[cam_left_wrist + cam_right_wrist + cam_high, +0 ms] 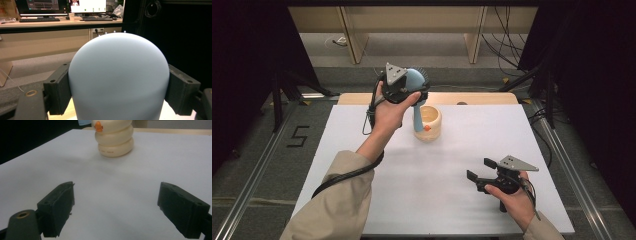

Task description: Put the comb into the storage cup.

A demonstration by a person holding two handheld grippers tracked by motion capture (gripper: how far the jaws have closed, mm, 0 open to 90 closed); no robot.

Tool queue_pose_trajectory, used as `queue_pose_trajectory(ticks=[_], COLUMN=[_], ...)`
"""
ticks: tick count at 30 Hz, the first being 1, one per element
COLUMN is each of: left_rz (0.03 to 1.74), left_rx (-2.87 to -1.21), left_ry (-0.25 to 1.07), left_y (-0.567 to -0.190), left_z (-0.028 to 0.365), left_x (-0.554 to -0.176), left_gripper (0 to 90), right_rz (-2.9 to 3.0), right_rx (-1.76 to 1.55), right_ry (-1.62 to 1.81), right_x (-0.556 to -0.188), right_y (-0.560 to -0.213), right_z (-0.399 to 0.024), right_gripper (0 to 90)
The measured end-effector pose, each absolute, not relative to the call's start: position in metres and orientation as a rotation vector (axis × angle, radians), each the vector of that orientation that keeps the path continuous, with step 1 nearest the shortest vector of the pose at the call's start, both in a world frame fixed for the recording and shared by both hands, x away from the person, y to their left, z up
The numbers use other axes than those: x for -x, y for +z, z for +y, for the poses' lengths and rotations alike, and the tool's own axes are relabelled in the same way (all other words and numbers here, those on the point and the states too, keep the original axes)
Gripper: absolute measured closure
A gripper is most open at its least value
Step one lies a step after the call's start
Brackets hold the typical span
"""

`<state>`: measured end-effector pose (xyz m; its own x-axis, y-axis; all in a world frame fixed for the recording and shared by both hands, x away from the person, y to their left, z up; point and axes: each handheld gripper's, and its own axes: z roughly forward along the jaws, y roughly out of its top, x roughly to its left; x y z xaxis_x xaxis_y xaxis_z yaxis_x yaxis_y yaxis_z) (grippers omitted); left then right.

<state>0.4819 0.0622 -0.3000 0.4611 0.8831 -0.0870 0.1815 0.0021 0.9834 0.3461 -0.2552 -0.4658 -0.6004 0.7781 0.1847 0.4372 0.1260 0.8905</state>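
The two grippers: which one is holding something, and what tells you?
The left gripper: its jaws clamp the blue brush head, while the right gripper stands open over the bare table.

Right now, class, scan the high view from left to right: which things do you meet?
Left tongs clamped on the blue brush → cream holder → right tongs, open over the white table.
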Motion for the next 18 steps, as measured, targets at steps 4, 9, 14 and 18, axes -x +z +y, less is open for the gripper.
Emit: queue_pose_trajectory(ticks=[4, 9, 14, 18], left_rz=[0.979, 0.980, 0.976, 0.972], left_rx=[-1.486, -1.477, -1.475, -1.471], left_ry=[0.721, 0.720, 0.723, 0.724], left_y=[-0.2978, -0.2960, -0.2952, -0.2940], left_z=[0.0623, 0.0629, 0.0630, 0.0621], left_x=[-0.4823, -0.4835, -0.4841, -0.4842], left_gripper=[19.6, 19.6, 19.6, 19.6], right_rz=[2.084, 2.087, 2.087, 2.087], right_rx=[-1.184, -1.183, -1.185, -1.184], right_ry=[1.464, 1.463, 1.461, 1.462], right_x=[-0.3462, -0.3460, -0.3461, -0.3460], right_y=[-0.4659, -0.4659, -0.4661, -0.4660], right_z=[-0.2553, -0.2552, -0.2554, -0.2553], right_gripper=[14.9, 14.9, 14.9, 14.9])
